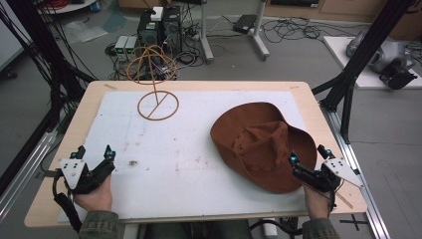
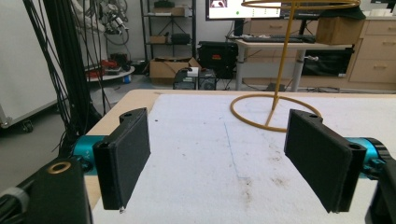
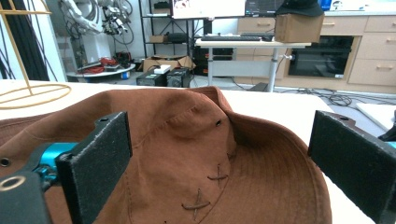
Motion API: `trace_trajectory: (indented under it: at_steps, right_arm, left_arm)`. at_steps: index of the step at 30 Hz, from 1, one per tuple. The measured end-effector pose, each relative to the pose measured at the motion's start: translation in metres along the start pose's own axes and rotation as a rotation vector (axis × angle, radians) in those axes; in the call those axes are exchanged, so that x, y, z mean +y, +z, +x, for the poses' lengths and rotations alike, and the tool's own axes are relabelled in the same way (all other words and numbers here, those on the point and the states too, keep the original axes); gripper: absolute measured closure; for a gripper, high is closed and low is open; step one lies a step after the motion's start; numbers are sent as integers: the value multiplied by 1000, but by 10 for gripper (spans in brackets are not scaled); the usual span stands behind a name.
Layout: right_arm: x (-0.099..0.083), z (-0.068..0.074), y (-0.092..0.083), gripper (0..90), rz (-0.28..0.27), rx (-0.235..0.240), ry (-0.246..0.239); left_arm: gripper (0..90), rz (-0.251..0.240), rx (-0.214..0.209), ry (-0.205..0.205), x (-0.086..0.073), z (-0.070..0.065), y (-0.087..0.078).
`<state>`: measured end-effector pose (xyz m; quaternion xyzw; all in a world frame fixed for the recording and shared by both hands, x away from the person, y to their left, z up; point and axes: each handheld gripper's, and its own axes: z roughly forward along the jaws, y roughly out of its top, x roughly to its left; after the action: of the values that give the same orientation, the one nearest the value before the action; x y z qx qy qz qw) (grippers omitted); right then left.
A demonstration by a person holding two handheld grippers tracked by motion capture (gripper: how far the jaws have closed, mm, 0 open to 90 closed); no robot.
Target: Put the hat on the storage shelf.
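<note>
Hat (image 1: 261, 144) and right gripper (image 1: 307, 160) were nearly in contact: the brown brimmed hat lay crown-up on the right half of the white mat (image 1: 189, 164), its near brim edge directly in front of that gripper's spread, empty jaws. In the right gripper view the brim (image 3: 280, 177) sat low between the two pads, the stitched crown (image 3: 187, 135) just beyond. The left gripper (image 1: 93, 155), also wide open and holding nothing, rested well apart at the mat's left edge, pointing toward the yellow wire hat stand (image 1: 158, 102) at the far side. Judging by this, the right hand was far better placed to pinch the brim, the stand lying ahead and to the left of the hat.
</note>
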<state>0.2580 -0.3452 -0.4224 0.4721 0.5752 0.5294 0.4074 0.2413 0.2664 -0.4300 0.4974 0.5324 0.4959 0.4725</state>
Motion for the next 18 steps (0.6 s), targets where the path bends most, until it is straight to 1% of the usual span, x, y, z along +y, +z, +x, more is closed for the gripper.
trace_trajectory:
  at_steps: [4,7,8,15,18]
  right_arm:
    - [0,0,2,55,7,29,-4]
    - [1,2,4,55,19,52,-2]
    - [2,4,5,55,28,61,3]
    - [13,11,13,55,27,116,-15]
    - [15,13,17,55,40,135,-16]
  left_arm:
    - [227,4,0,-3,0,1,-1]
    - [229,-5,9,-7,0,3,-2]
    - [229,-7,11,-7,0,4,-2]
    - [230,-6,21,-15,0,7,-4]
    - [232,-9,22,-16,0,9,-5]
